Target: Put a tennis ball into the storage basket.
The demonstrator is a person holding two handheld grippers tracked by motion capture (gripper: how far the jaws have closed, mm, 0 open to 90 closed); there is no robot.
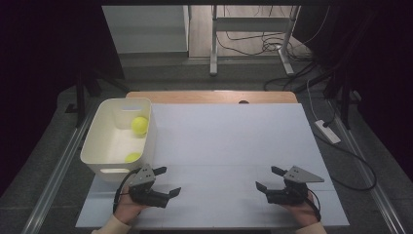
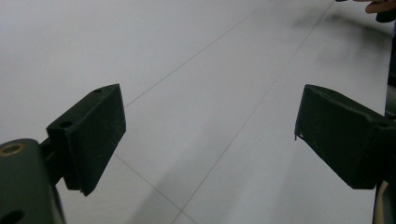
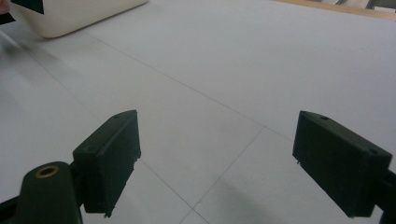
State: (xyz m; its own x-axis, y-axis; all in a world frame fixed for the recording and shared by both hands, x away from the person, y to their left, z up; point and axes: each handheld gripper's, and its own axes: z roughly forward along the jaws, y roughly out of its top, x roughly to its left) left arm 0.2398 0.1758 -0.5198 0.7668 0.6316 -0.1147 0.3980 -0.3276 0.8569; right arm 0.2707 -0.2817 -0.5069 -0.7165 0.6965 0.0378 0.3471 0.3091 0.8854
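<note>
A cream plastic bin (image 1: 117, 136) stands at the table's left side with two yellow balls inside: one ball (image 1: 140, 125) toward the back, another ball (image 1: 132, 157) near the front wall. My left gripper (image 1: 170, 181) rests low at the front left, just below the bin, its jaws open and empty over the white sheet; in its own view the left gripper (image 2: 210, 135) has nothing between its fingers. My right gripper (image 1: 267, 178) sits at the front right, also open and empty, pointing left. In its own view the right gripper (image 3: 217, 154) faces the bin's corner (image 3: 70, 14).
A white sheet (image 1: 229, 146) covers the wooden table (image 1: 209, 96). Metal rails run along both sides of the table. A power strip (image 1: 327, 130) and cables lie on the floor to the right. Desk legs stand behind the table.
</note>
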